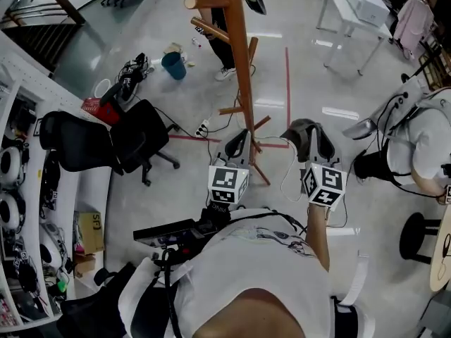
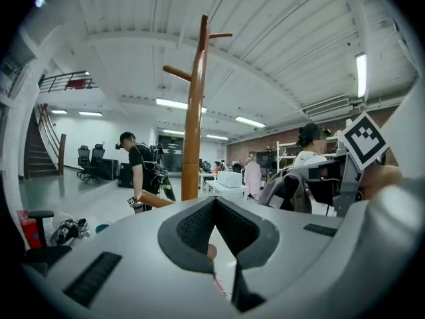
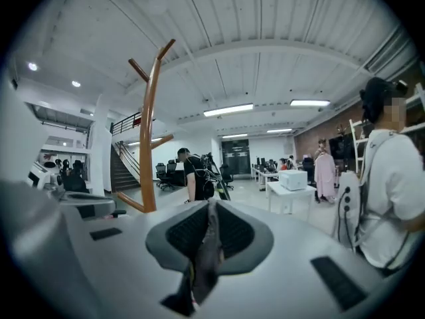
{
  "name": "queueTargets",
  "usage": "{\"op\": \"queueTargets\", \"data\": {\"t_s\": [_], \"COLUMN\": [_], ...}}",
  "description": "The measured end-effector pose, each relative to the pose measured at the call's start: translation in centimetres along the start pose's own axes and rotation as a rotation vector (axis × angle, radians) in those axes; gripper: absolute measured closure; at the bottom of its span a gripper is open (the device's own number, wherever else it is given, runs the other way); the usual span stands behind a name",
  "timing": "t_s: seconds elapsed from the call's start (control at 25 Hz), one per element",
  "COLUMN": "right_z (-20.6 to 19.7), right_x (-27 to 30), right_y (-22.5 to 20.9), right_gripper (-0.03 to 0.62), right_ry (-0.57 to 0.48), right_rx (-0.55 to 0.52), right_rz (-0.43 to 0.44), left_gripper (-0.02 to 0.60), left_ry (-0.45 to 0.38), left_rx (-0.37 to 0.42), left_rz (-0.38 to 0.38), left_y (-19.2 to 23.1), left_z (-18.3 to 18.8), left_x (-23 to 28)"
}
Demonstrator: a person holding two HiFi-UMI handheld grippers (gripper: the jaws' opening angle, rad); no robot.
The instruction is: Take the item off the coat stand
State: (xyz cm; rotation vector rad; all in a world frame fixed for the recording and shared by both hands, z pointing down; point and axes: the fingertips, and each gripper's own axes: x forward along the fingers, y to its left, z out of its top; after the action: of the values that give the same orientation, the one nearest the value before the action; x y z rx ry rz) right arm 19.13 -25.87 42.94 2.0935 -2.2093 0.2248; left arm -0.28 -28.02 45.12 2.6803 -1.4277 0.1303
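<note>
The wooden coat stand (image 1: 239, 62) rises from its base on the floor just ahead of me, and its pegs in view are bare. It also shows as a tall pole in the left gripper view (image 2: 192, 131) and the right gripper view (image 3: 147, 145). My right gripper (image 1: 311, 145) is to the right of the stand, shut on a grey fabric item (image 1: 307, 134). A dark strip of that item (image 3: 207, 244) is pinched between its pads, and a white cord (image 1: 287, 171) dangles below. My left gripper (image 1: 236, 142) hangs close beside the pole, jaws together and empty (image 2: 212, 205).
A black office chair (image 1: 106, 143) stands to the left, with a teal bucket (image 1: 173, 65) beyond it. A person (image 1: 211, 5) stands behind the stand and another (image 1: 423, 146) sits at the right. Also in view are a white table (image 1: 349, 13), a black stool (image 1: 419, 234), and shelving (image 1: 21, 189) along the left wall.
</note>
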Motion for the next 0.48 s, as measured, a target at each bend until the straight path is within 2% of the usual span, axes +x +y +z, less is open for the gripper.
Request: {"op": "queueTargets", "data": {"t_s": [0.28, 0.48], "right_z": [3.2, 3.8], "right_x": [-1.7, -1.7], "right_y": [0.1, 0.8], "right_gripper": [0.553, 0.553], "right_ry": [-0.081, -0.110], "right_rx": [-0.029, -0.051], "right_rz": [-0.012, -0.006], "left_gripper": [0.577, 0.577], "left_ry": [-0.069, -0.118], "left_rx": [0.042, 0.077], "left_rz": [-0.025, -0.036], "left_y": [-2.1, -2.6], "left_z": [3.3, 4.8], "left_x": [0.7, 1.0]}}
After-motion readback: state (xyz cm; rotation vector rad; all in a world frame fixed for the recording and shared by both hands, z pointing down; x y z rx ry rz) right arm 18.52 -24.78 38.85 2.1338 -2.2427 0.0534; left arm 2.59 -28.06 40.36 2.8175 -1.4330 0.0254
